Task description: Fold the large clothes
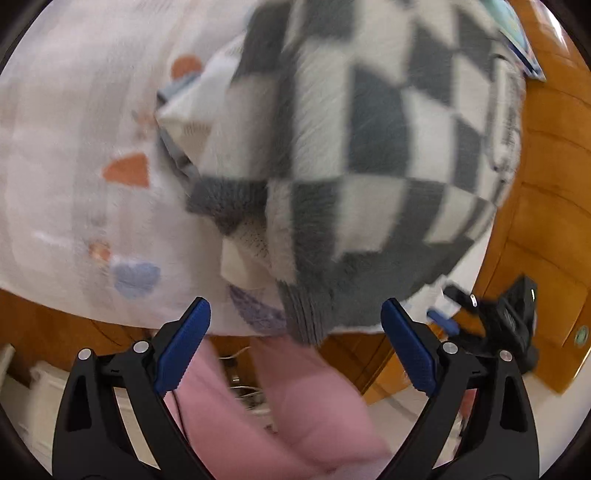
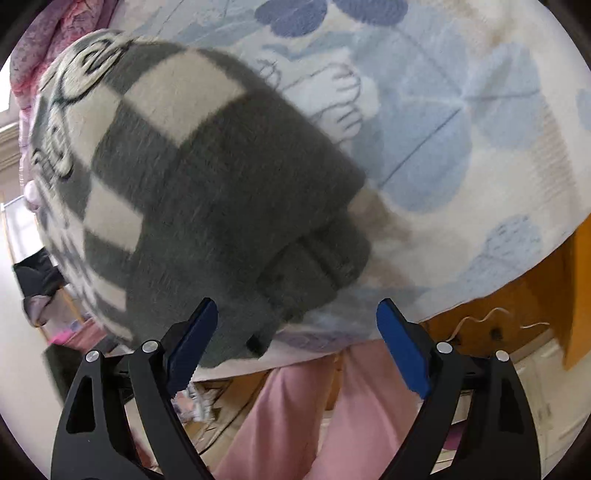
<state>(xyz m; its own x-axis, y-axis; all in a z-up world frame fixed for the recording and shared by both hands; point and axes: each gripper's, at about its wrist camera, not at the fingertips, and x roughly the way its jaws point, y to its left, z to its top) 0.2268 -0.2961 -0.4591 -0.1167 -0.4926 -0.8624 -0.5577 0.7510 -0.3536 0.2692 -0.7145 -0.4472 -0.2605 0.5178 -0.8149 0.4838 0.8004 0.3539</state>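
A bed covered by a pale printed sheet [image 1: 66, 155] with orange and blue shapes fills most of both views. In the right wrist view its blue leaf pattern [image 2: 461, 122] spreads to the far right. A warm brown wooden bed frame [image 1: 546, 206] runs along the right edge in the left wrist view. Pale floor [image 1: 554, 406] lies below it. At the far left of the right wrist view stands a light wall [image 2: 18, 295], and a crumpled pink cloth [image 2: 55, 33] lies at the top left corner. The light is even and soft.
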